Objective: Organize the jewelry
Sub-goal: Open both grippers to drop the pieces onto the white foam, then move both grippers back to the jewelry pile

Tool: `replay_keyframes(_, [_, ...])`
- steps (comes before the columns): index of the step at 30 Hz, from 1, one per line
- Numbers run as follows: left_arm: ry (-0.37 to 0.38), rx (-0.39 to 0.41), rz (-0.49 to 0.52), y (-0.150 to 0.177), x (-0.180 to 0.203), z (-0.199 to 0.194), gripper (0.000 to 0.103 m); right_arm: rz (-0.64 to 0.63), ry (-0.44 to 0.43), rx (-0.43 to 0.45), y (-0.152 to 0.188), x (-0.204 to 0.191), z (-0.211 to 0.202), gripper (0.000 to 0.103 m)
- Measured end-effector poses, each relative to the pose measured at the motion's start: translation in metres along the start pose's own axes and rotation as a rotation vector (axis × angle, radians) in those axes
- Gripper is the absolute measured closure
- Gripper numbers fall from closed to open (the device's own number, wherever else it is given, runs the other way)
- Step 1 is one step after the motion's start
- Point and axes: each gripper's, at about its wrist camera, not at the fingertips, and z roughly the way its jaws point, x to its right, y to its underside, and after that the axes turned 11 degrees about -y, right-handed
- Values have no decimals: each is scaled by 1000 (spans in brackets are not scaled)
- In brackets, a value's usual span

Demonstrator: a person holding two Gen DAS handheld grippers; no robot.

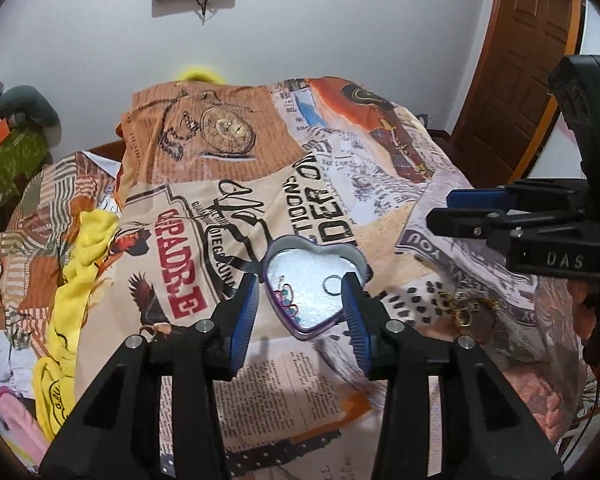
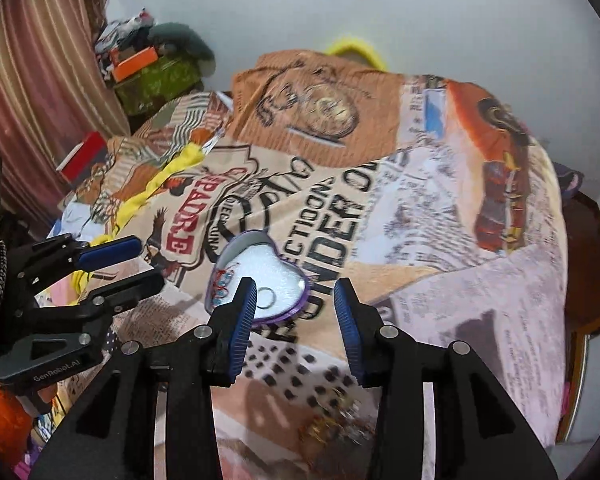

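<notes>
Both tongs stand apart and empty: the left tongs (image 1: 304, 304) frame the purple heart-shaped tin box (image 1: 314, 280) just ahead of their tips, the right tongs (image 2: 296, 316) hover beside it. Inside lie a thin silver ring (image 1: 332, 283) and a beaded multicoloured bracelet (image 1: 286, 294). Gold-coloured jewellery (image 1: 462, 307) waits on the printed newspaper-pattern bedspread (image 1: 204, 168), right of the left tongs; probably collecting it comes next, needing a low, narrow pinch. Legible: "DAS", "GenRobot.AI", "PADRE".
</notes>
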Motion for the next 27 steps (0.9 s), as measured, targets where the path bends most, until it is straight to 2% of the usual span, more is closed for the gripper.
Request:
replay_keyframes(11, [54, -33, 23, 6, 36, -1, 58, 72, 38, 12, 35, 34, -31, 66])
replay_keyframes(20, [79, -89, 45, 22, 59, 17, 58, 102, 3, -77, 70, 47, -8, 66])
replay_keyframes(25, [98, -123, 44, 31, 65, 27, 58, 92, -6, -104, 79, 50, 5, 66])
replay_keyframes(26, [102, -131, 42, 33, 65, 30, 58, 92, -6, -103, 79, 50, 7, 67])
replay_keyframes(27, [107, -138, 40, 34, 65, 32, 58, 91, -5, -104, 80, 51, 8, 73])
